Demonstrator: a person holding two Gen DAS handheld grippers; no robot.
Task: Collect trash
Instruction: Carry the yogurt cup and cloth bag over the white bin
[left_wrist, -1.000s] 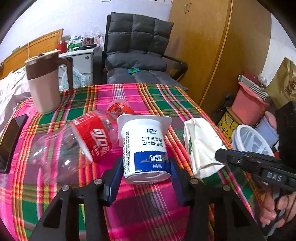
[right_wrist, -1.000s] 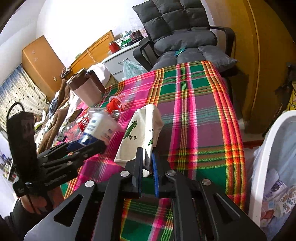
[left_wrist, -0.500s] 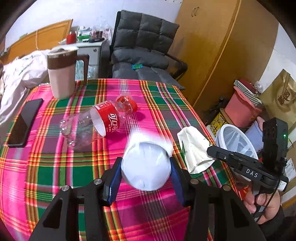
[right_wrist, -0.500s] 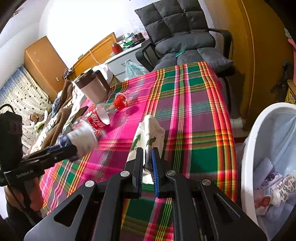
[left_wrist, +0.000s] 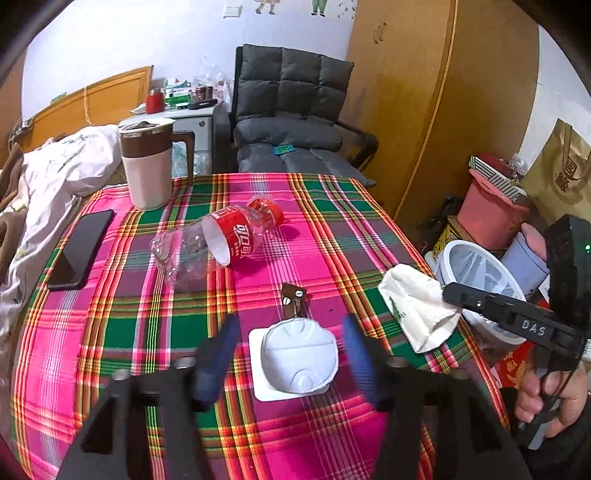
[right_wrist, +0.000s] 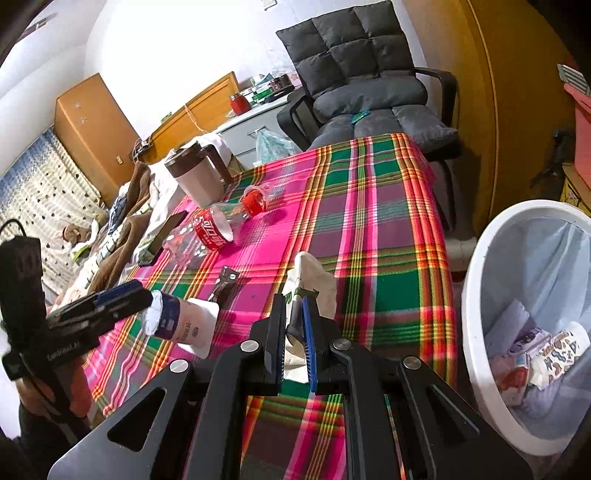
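A white yogurt cup (left_wrist: 299, 356) with a blue label sits bottom-up between the fingers of my left gripper (left_wrist: 290, 325). The jaws are opening and a gap shows on each side of the cup. From the right wrist view the yogurt cup (right_wrist: 184, 325) tilts just past the left gripper (right_wrist: 122, 299); I cannot tell if it rests on the cloth. My right gripper (right_wrist: 294, 299) is shut on a white paper bag (right_wrist: 314, 273) near the table's right edge. The same bag (left_wrist: 413, 306) hangs from the right gripper (left_wrist: 450, 291). An empty red-label bottle (left_wrist: 218, 243) lies mid-table.
A white bin (right_wrist: 476, 280) with a liner and trash stands by the table's right side. A brown wrapper (left_wrist: 293, 302), a black phone (left_wrist: 79, 251) and a lidded jug (left_wrist: 147, 166) are on the plaid cloth. A grey chair (left_wrist: 291, 122) is behind.
My left gripper lifted the cup up and back from the bottle, then its jaws spread off it. The right gripper drew the white bag slightly toward the near table edge.
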